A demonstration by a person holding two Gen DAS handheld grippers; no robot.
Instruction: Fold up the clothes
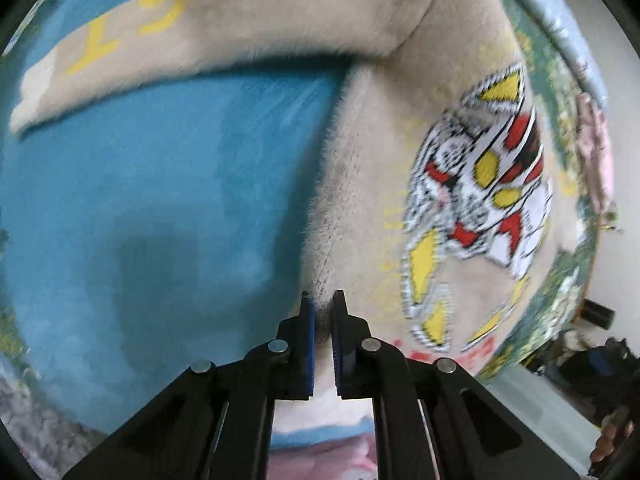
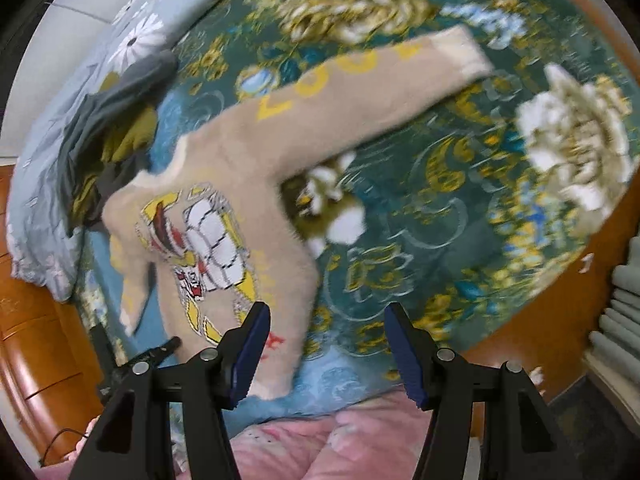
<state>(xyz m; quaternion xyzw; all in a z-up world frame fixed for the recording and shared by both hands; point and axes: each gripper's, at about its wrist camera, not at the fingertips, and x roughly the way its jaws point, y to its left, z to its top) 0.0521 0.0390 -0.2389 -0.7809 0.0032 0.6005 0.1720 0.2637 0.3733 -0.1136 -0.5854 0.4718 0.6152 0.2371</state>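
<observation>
The sweater [image 2: 224,200] lies flat on the bed [image 2: 460,208], picture side up. In the right view it fills the left half, with one sleeve [image 2: 360,80] reaching out to 1 o'clock.

The left gripper [image 1: 323,304] has its fingers almost closed, pinching the fuzzy side edge of the sweater. The right gripper [image 2: 326,320] has its fingers wide apart and holds nothing. It hangs over the bottom hem [image 2: 276,384].

I think the step is folding one side over. To do it well, keep the pinch tight, lift just a little, and carry the edge across so the fold line runs straight. The free gripper could hold the hem down so the soft cloth does not slide or bunch.

There are yellow letters on the sleeve and red marks near the hem, but they are too blurry to read. The front [image 1: 480,200] shows a cartoon picture in red, yellow and white.
</observation>
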